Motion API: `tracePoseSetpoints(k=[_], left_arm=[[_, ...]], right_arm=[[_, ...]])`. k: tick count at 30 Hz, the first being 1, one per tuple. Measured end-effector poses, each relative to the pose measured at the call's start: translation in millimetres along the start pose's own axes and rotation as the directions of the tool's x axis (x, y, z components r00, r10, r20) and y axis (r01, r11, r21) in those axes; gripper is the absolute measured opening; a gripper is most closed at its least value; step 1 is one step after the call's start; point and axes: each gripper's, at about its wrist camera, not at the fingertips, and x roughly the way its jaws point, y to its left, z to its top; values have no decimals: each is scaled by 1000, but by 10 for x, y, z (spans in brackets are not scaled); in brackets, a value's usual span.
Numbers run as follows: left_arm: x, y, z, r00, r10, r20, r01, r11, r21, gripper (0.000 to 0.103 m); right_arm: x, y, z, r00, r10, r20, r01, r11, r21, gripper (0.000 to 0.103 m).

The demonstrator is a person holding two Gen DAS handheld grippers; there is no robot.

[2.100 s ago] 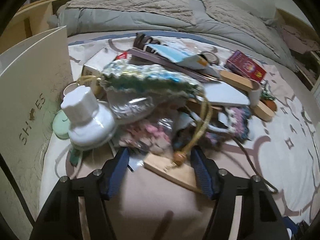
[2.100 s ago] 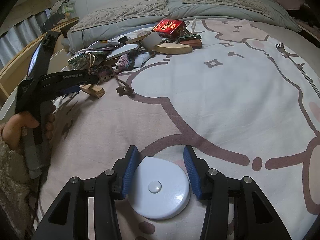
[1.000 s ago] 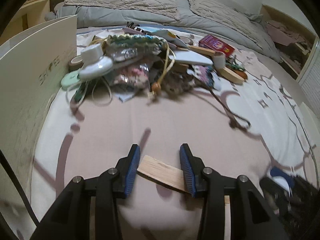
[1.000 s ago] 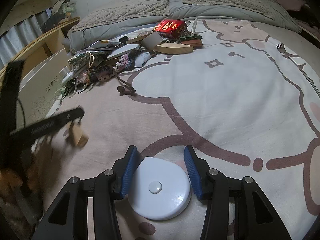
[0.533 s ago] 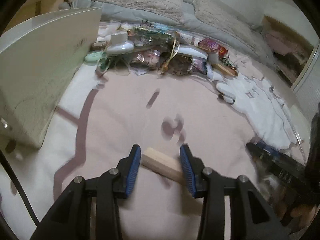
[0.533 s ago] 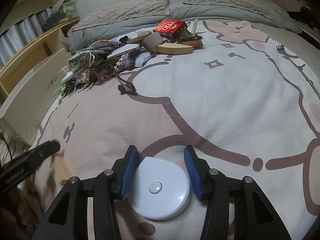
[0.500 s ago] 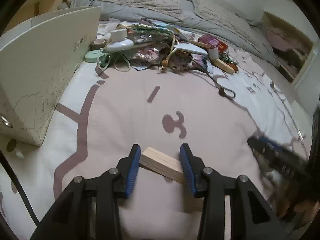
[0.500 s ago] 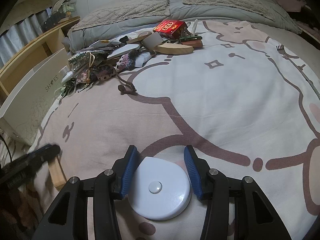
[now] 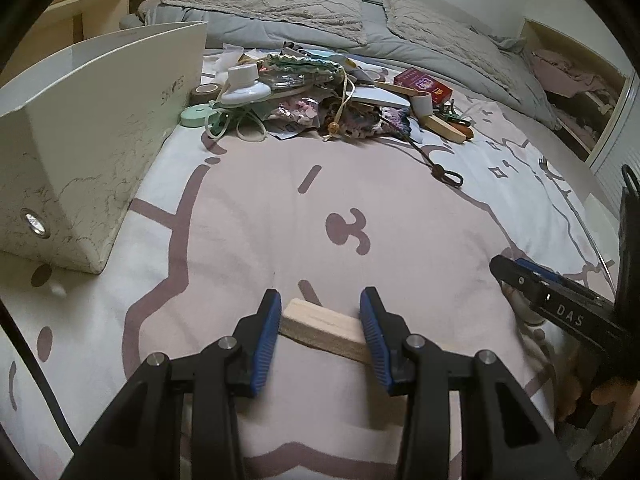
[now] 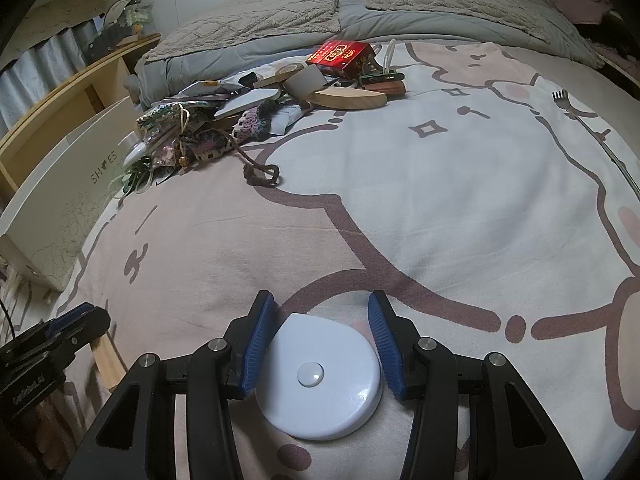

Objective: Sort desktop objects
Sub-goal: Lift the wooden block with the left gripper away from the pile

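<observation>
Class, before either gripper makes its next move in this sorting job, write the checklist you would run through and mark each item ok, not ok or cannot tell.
1. Wooden block sits between the left gripper fingers: ok.
2. Fingers actually clamp the block: cannot tell; a slight gap seems to show on the left side.
3. White round disc is centred in the right gripper: ok.
4. Right fingers touch the disc: cannot tell.
5. The two grippers are apart from each other: ok.
6. Blanket ahead of the right gripper is free of objects: ok; the pile lies farther off.
</observation>
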Motion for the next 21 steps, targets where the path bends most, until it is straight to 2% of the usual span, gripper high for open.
tracePoseSetpoints(k=[6,8,10,12,16,21], left_arm=[[-174,15,17,999,4,39,-5,1000,17,43],[-288,35,20,997,-9,80,8,1000,9,50],[-368,44,20,995,-24,100,22,1000,17,69],[-402,42,9,994,-41,105,37,999,40,73],[-335,-13,-18,996,-70,49,64,991,115,83],[-208,-136,-82,997,-70,-17,72,972,222,88]], right_arm=[[0,1,-1,1000,0,0,0,1000,0,49],[0,1,0,1000,0,0,0,1000,0,49],[-1,1,-1,1000,-1,0,1,1000,0,49],[0,2,-1,1000,0,0,0,1000,-1,50],[6,39,3,1000,3,-2,-3,1000,-16,55],[0,19,0,1000,13,0,-13,1000,-12,56]])
